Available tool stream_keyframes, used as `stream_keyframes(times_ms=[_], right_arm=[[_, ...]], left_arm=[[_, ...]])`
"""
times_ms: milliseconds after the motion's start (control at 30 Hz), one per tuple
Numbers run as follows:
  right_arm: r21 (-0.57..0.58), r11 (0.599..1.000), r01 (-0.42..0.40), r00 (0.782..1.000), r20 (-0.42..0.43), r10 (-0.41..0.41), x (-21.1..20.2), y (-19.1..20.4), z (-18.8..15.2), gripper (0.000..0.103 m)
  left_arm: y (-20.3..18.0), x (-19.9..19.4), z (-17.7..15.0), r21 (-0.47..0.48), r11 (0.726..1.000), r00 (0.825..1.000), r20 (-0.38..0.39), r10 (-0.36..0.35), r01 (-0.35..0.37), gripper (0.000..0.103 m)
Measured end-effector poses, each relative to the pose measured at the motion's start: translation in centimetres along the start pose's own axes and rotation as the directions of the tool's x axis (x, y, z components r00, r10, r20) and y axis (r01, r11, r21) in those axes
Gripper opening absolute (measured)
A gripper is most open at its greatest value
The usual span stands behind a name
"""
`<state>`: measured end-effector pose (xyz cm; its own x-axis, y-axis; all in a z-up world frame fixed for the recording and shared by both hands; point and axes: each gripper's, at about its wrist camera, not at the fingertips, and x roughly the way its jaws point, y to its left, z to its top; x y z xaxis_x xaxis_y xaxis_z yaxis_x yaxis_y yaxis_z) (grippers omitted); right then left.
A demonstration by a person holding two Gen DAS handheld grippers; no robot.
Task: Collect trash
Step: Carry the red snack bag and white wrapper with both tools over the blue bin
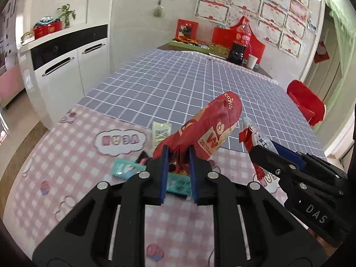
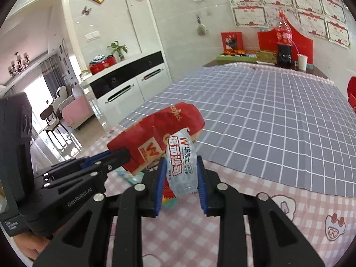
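The left gripper point(image 1: 178, 155) is clamped on the crumpled end of a red paper snack bag point(image 1: 204, 129), which is held up above the table, tilted. The right gripper point(image 2: 180, 173) is clamped on a white ketchup sachet point(image 2: 181, 162) (red print on it), also lifted, just beside the bag. Under them, on the pink checked tablecloth point(image 1: 66, 155), lie a teal wrapper point(image 1: 126, 169) and a pale green packet point(image 1: 161, 132). A grey grid cloth point(image 1: 178, 84) covers the far part of the table, approx. the bigger half.

Two claws point(image 1: 179, 155) point(image 2: 181, 166), one red bag point(image 1: 207, 131), one sachet point(image 2: 181, 162), one cup point(image 1: 252, 61).
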<state>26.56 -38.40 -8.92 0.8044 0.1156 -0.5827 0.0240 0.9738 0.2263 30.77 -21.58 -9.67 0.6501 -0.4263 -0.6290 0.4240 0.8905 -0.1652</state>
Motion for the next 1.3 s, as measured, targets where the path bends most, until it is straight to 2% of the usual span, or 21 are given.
stream_keyframes(times_ms=[133,333,500,667,833,1033,1200,1300], right_arm=[[-0.025,0.999,-0.027,1.000,0.014,0.027,-0.9,2.7,0.1,0.026],[-0.088,0.993,-0.081,0.996,0.019,0.083,-1.5,8.6,-0.3,0.026],[-0.139,0.982,-0.130,0.991,0.004,0.131,-1.3,13.8,-1.1,0.026],[-0.193,0.964,-0.185,0.983,-0.022,0.184,-0.6,19.2,-2.0,0.026],[-0.254,0.933,-0.256,0.967,-0.063,0.248,0.0,25.3,-3.2,0.026],[-0.323,0.879,-0.351,0.936,-0.145,0.321,1.3,33.1,-5.6,0.026],[-0.366,0.833,-0.415,0.909,-0.210,0.360,2.2,38.2,-8.0,0.026],[-0.366,0.813,-0.454,0.888,-0.259,0.379,3.3,40.4,-9.3,0.026]], left_arm=[[1.7,-2.8,-0.5,-0.026,1.000,1.000,0.028,0.008,-0.007,0.017],[5.6,-7.2,-1.7,-0.086,0.995,0.996,0.070,0.058,-0.052,0.017],[10.0,-10.7,-3.2,-0.156,0.982,0.989,0.086,0.120,-0.106,0.017],[14.9,-14.4,-5.0,-0.221,0.960,0.975,0.103,0.197,-0.171,0.017],[19.5,-17.7,-7.3,-0.284,0.929,0.955,0.106,0.278,-0.239,0.017],[25.0,-21.4,-10.4,-0.351,0.877,0.921,0.087,0.381,-0.329,0.017],[29.4,-23.7,-13.2,-0.396,0.810,0.873,0.043,0.487,-0.432,0.017],[31.7,-24.1,-14.7,-0.438,0.775,0.860,0.008,0.511,-0.456,0.017]])
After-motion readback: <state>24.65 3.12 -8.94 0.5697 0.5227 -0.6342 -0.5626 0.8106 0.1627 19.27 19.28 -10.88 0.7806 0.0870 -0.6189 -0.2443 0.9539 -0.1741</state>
